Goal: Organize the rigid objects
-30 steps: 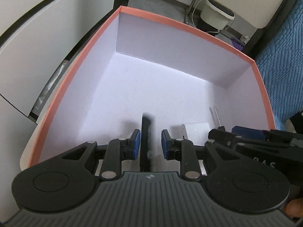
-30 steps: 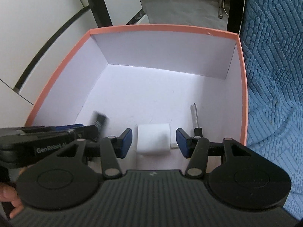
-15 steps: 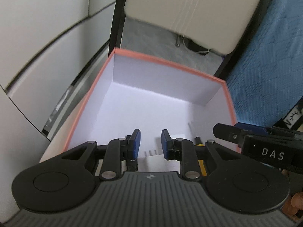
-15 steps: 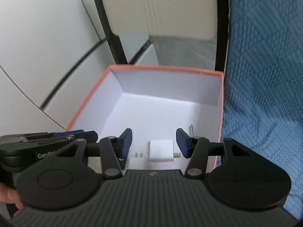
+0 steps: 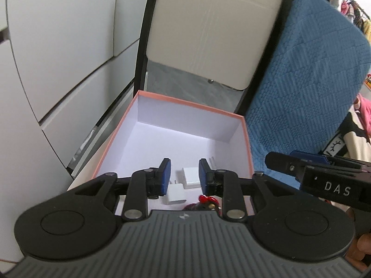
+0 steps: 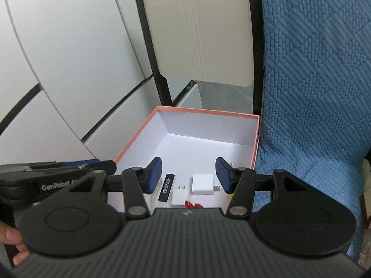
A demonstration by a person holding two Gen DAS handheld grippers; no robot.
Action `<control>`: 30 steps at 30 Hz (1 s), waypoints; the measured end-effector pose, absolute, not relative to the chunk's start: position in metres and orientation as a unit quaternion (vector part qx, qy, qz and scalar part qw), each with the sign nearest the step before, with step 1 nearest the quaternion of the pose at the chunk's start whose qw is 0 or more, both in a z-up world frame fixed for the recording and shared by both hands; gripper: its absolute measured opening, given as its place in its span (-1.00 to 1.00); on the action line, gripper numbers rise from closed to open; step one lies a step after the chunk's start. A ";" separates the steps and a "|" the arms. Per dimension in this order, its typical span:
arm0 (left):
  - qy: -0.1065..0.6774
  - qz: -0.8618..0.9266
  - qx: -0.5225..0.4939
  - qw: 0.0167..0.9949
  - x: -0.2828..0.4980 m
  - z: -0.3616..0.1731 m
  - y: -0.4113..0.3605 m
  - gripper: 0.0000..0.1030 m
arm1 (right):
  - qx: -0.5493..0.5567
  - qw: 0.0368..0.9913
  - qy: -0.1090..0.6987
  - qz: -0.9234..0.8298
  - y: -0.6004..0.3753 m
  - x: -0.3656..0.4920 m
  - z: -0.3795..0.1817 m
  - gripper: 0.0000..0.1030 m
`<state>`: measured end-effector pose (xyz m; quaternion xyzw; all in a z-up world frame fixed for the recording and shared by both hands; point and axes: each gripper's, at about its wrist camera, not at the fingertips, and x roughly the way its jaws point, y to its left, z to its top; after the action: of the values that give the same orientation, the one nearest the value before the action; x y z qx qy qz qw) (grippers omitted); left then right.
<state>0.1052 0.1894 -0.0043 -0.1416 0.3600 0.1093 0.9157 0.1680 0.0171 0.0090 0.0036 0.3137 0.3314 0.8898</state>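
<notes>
Hovering above the box (image 6: 254, 139), both grippers are spread and carry nothing. The left gripper (image 5: 184, 178) has a modest gap between its blue pads; the right gripper (image 6: 189, 176) is spread wider. Seen from the right wrist, the box's contents lie near its 6 o'clock wall: a black stick (image 6: 166, 187) at about 7 o'clock, a small white plug (image 6: 180, 197) just beside it, a larger white charger (image 6: 203, 184) at about 5 o'clock with its prongs pointing to 3 o'clock, and a red item (image 6: 193, 205) half hidden under the gripper body.

Judging by this, the step in hand is clearing the box after a drop-off and heading for the next piece. Doing it well likely means lifting straight up past the orange rim, keeping the two tools apart, since they sit close side by side, and leaving the jaws wide for the next grasp.

Readable writing: "DAS" (image 5: 335, 188) on the right tool's side in the left wrist view, and "GenRobot" (image 6: 55, 186), then cut off, on the left tool in the right wrist view. The stick bears white print too small to read.
</notes>
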 end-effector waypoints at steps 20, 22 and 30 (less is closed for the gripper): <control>0.333 0.122 -0.113 0.928 0.007 0.018 0.119 0.04 | -0.011 0.901 0.278 0.334 -0.051 0.076 0.001 0.07; 0.332 0.123 -0.113 0.928 -0.001 0.018 0.117 0.09 | -0.011 0.902 0.275 0.333 -0.055 0.070 0.000 0.07; 0.318 0.128 -0.123 0.931 -0.023 0.020 0.115 0.35 | -0.006 0.902 0.272 0.334 -0.069 0.052 -0.005 0.07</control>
<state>-0.0233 0.1150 0.0196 -0.1234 0.3176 0.1282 0.9314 0.0516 -0.0688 -0.0049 -0.0057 0.2725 0.3343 0.9022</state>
